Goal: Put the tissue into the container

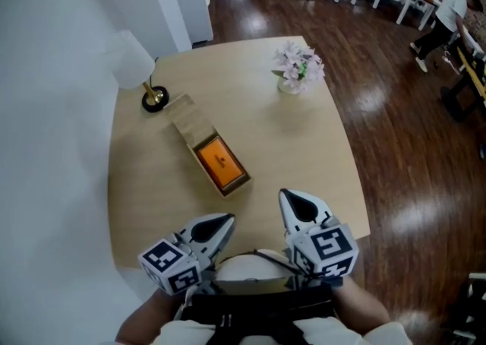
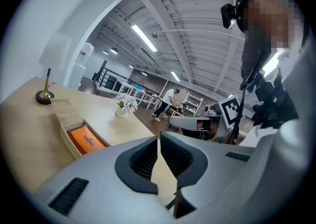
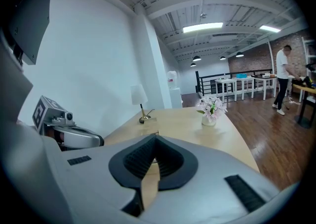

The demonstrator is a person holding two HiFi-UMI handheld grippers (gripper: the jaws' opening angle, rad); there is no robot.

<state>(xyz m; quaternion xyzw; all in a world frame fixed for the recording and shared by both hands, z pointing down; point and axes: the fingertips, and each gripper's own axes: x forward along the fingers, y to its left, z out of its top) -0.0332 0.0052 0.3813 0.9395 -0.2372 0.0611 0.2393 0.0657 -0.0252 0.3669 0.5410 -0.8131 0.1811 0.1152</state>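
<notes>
A long wooden container [image 1: 190, 125] lies slantwise on the tan table [image 1: 304, 146], and an orange tissue pack [image 1: 220, 163] rests flat inside its near end. From the left gripper view the same container [image 2: 63, 114] and orange pack [image 2: 87, 139] sit ahead to the left. My left gripper [image 1: 227, 219] hovers over the table's near edge, shut and empty, a little short of the container. My right gripper [image 1: 285, 194] hangs beside it to the right, also shut with nothing between its fingers. Both sets of jaws, left [image 2: 159, 141] and right [image 3: 155, 142], are closed together.
A white-shaded lamp [image 1: 134, 61] with a brass base [image 1: 155, 99] stands at the table's far left, just behind the container. A vase of pale flowers [image 1: 298, 68] stands at the far right. Dark wood floor surrounds the table; a person [image 1: 448, 20] stands far off by white furniture.
</notes>
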